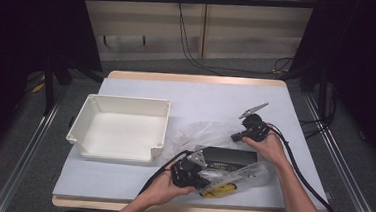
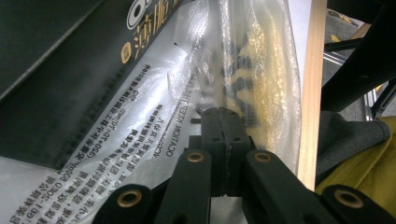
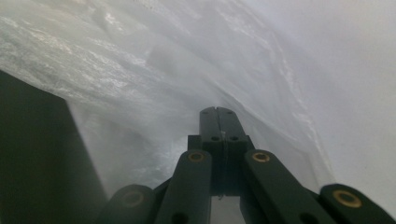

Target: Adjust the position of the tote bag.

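The black box (image 1: 228, 159) lies flat on the white-covered table (image 1: 202, 94), near the front edge and to the right of the white plastic bin (image 1: 120, 127); bin and box are apart, not touching. The box carries gold print, seen close up in the left gripper view (image 2: 70, 56). A clear plastic bag (image 1: 236, 178) with yellow-and-black contents lies along the box's near side, touching it. In the left gripper view the bag (image 2: 252, 70) shows printed text on its film and dark stripes over yellow inside. A second, crumpled sheet of clear film (image 1: 206, 132) lies on the far side of the box, between box and bin's right wall.

Left gripper (image 1: 187, 172): held in the left hand (image 1: 163, 187) at the box's near-left corner. Its own camera shows the gripper (image 2: 224, 116) with jaws clenched flat together, tips resting against the bag film; whether any film is pinched between the pads cannot be told.

Right gripper (image 1: 238, 135): held in the right hand (image 1: 268, 146) just beyond the box's far-right corner, angled down toward the crumpled film. In the right gripper view the gripper (image 3: 218, 114) has jaws pressed together, pointed into clear film (image 3: 154, 70), with the dark side of the box (image 3: 37, 158) at left. No film visibly caught between the pads.
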`<state>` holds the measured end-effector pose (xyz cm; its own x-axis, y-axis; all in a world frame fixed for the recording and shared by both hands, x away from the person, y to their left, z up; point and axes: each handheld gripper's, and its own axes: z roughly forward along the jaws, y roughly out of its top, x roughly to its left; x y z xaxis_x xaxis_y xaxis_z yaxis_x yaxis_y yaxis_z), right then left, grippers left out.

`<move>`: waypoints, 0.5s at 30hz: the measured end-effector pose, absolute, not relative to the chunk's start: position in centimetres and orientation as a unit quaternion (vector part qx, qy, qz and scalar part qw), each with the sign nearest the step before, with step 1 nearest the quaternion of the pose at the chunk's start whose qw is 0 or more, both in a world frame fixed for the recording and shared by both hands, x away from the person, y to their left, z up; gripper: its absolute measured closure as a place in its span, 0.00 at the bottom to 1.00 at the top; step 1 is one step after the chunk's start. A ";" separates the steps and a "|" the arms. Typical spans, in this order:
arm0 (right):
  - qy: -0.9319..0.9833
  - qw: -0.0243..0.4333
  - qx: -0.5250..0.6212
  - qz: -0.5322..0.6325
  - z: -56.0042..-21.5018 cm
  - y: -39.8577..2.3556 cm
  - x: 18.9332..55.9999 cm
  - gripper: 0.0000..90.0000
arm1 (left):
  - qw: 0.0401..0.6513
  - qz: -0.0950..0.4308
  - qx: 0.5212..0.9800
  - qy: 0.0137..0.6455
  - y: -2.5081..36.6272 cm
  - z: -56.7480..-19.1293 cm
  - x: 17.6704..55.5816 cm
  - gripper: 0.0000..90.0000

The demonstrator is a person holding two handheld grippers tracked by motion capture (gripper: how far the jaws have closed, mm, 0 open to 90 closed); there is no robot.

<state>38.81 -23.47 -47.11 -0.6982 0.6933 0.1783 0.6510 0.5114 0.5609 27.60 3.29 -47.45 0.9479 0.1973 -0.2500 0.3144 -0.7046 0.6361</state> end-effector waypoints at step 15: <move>0.839 0.087 0.429 0.323 -47.6 -24.5 40.4 1.00 | 0.346 -0.091 0.927 0.116 3.4 -47.3 27.0 1.00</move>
